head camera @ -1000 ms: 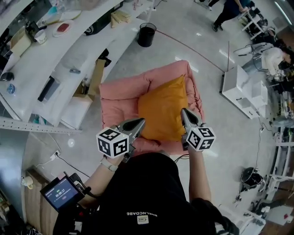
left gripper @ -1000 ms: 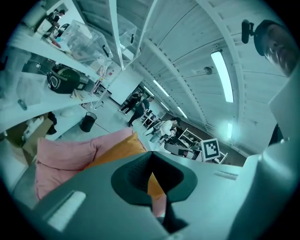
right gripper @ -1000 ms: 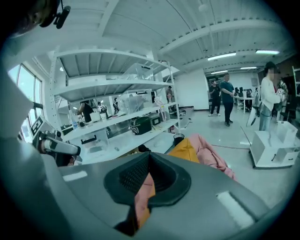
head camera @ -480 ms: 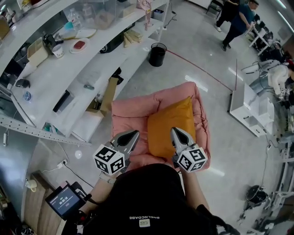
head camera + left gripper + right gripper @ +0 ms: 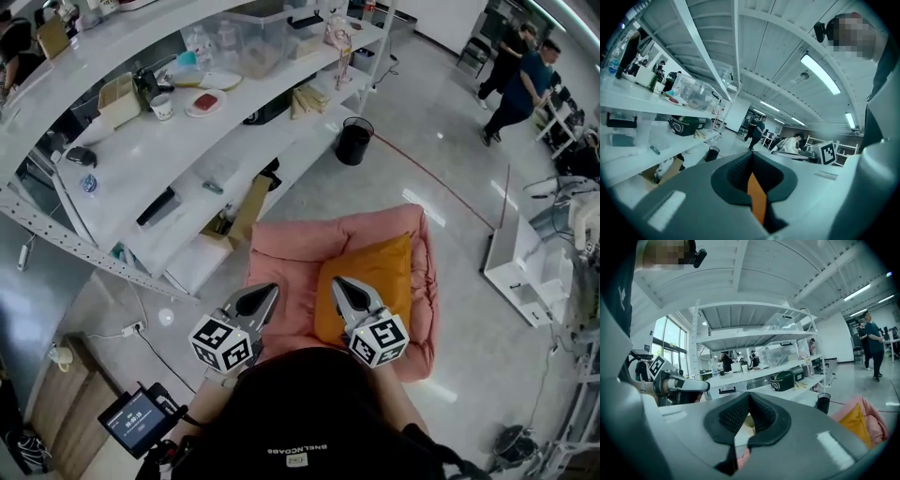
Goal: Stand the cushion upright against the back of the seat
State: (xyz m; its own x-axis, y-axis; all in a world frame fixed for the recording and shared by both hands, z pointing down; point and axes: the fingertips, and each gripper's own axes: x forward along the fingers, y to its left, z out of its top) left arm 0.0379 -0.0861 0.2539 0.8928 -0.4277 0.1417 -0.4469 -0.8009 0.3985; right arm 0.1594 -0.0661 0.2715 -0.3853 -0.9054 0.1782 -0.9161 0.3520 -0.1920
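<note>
The orange cushion (image 5: 375, 281) rests on the right half of the pink padded seat (image 5: 281, 253), close to its raised rim; the right gripper view shows a corner of the cushion (image 5: 857, 423) against the pink rim (image 5: 874, 414). My left gripper (image 5: 270, 290) hovers shut and empty over the seat's near left part. My right gripper (image 5: 337, 280) is shut and empty over the cushion's near left edge, not touching it. In the left gripper view the jaws (image 5: 751, 157) meet, with an orange sliver showing behind them. The right gripper's jaws (image 5: 749, 397) also meet.
A long white shelf unit (image 5: 141, 159) with dishes, boxes and tools runs along the left. A cardboard box (image 5: 248, 204) sits below it. A black bin (image 5: 354, 142) stands beyond the seat and a white cabinet (image 5: 514, 262) to the right. People (image 5: 516, 89) walk far off.
Both grippers have drawn back from the cushion toward the person and risen, still shut. The head view has tilted up, so seat and cushion sit lower and smaller in it.
</note>
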